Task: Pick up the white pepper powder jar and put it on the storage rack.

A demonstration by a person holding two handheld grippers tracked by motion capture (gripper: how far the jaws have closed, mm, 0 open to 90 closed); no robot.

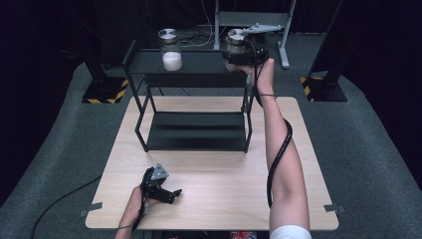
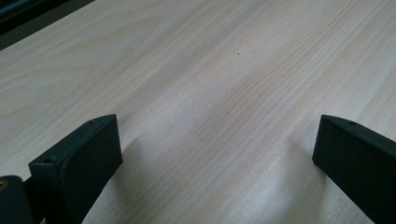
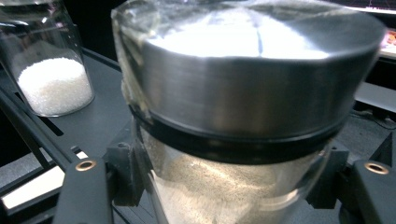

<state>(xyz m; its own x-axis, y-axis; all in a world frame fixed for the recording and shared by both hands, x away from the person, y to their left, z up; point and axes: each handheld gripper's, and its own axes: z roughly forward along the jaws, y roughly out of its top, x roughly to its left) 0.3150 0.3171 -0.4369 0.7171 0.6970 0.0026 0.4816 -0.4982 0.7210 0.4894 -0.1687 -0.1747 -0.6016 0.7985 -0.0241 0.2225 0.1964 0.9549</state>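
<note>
A glass jar of tan granules (image 1: 234, 46) with a metal lid is at the right end of the black rack's top shelf (image 1: 199, 63). My right gripper (image 1: 238, 56) is shut on it, its pads pressing the glass below the lid. In the right gripper view the tan jar (image 3: 243, 93) is close up between the pads (image 3: 122, 175). I cannot tell whether it rests on the shelf. A second jar with white granules (image 1: 171, 51) stands at the shelf's left, also the white jar (image 3: 51, 70). My left gripper (image 1: 173, 194) lies open on the wooden table (image 1: 224, 199), nothing between its jaws (image 2: 215, 154).
The rack's lower shelf (image 1: 196, 130) sits on the far half of the table, framed by thin black posts. A cable runs along the right forearm (image 1: 278, 149). Dark stands and a grey frame rise behind the table on the carpeted floor.
</note>
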